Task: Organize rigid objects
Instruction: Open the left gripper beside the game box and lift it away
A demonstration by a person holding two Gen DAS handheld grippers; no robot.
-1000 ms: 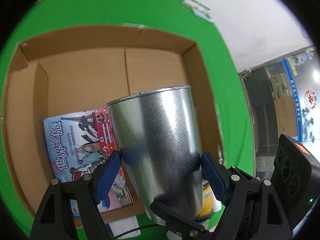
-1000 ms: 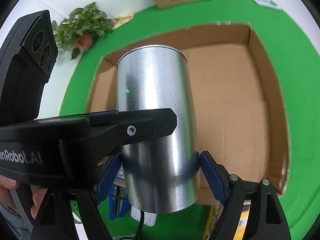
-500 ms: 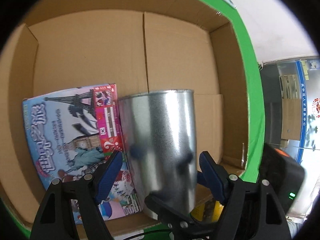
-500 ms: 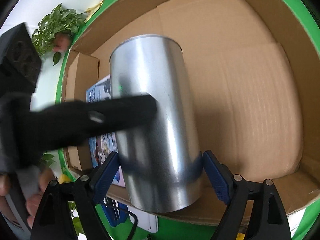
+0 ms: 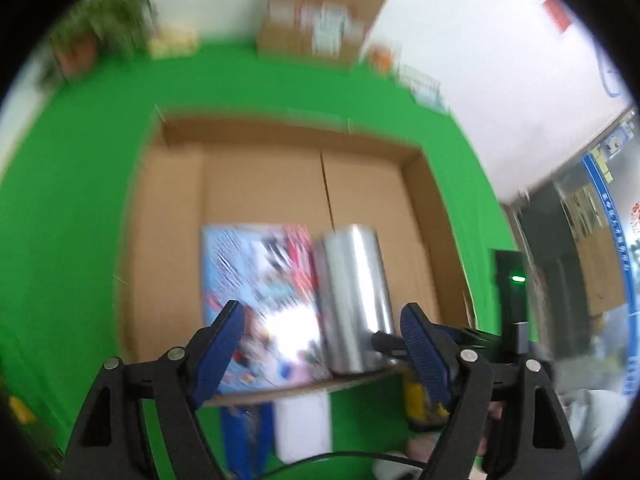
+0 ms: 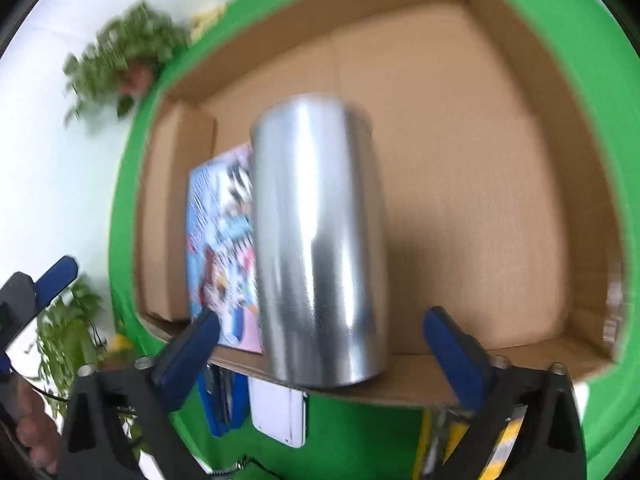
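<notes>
- A green-covered surface (image 5: 72, 216) carries everything here — bright, plain green.
- On it sits a wide, shallow cardboard box (image 5: 424, 200), open on top, its flaps and floor bare brown.
- At the far edge of the green stands a second, closed carton (image 5: 320, 28) with a label on its side — blurred, unreadable.
- A potted plant (image 5: 96, 40) stands at the far left corner.
- Just in front of the open box's near wall lie a white flat item (image 6: 280, 412), a blue one (image 6: 222, 404) beside it, and something yellow (image 5: 420, 400) to the right; the blur hides what they are.
</notes>
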